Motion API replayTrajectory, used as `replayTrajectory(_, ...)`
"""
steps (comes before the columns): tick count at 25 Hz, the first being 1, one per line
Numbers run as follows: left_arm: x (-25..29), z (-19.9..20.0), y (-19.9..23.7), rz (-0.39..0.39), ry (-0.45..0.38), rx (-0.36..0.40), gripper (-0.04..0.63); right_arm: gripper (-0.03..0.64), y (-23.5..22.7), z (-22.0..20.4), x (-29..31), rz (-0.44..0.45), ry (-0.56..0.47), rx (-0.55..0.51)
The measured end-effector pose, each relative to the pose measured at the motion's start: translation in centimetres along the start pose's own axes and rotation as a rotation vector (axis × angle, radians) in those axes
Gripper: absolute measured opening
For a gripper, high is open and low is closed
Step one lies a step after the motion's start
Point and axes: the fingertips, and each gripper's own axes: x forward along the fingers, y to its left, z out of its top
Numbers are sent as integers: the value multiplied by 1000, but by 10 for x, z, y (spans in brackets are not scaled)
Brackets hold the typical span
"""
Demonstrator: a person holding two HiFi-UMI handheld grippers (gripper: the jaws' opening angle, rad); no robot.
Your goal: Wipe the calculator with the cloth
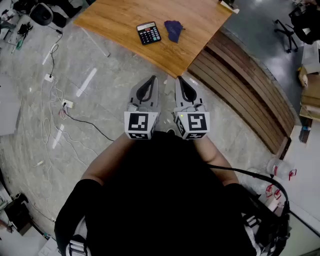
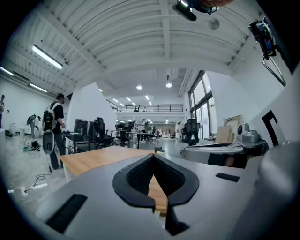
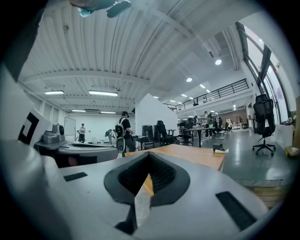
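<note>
The left hand-held gripper [image 1: 152, 78] and right hand-held gripper [image 1: 180, 79] — jaws together, empty — sit side by side over the floor [image 1: 100, 112]. The calculator [image 1: 148, 33] lies on the tabletop [image 1: 117, 17] (cloth [image 1: 173, 30] just beside it), well apart from both.

black calculator [image 1: 148, 33] beside crumpled blue cloth [image 1: 173, 30]

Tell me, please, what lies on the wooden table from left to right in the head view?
Black rectangular calculator with coloured keys → crumpled dark blue cloth → small pale object near the right-hand edge.
</note>
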Motion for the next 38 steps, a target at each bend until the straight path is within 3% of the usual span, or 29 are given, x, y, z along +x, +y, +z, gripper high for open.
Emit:
replayTrajectory(11,2,-3,-11,13,9,4,6,15,-5,0,-7,21,-9,-3)
replayTrajectory(17,2,2,-30,37,13,13,6,14,-14,10,-20,99,-51,106)
replayTrajectory(25,1,-14,-51,87,33,1,6,15,-35,-10,-32,119,-27,117)
replayTrajectory(32,28,-26,-25,111,41,-3,6,15,-47,-21,5,118,-4,105)
replayTrajectory(38,81,-46,18,93,63,-76,6,15,-59,-38,67,111,46,89)
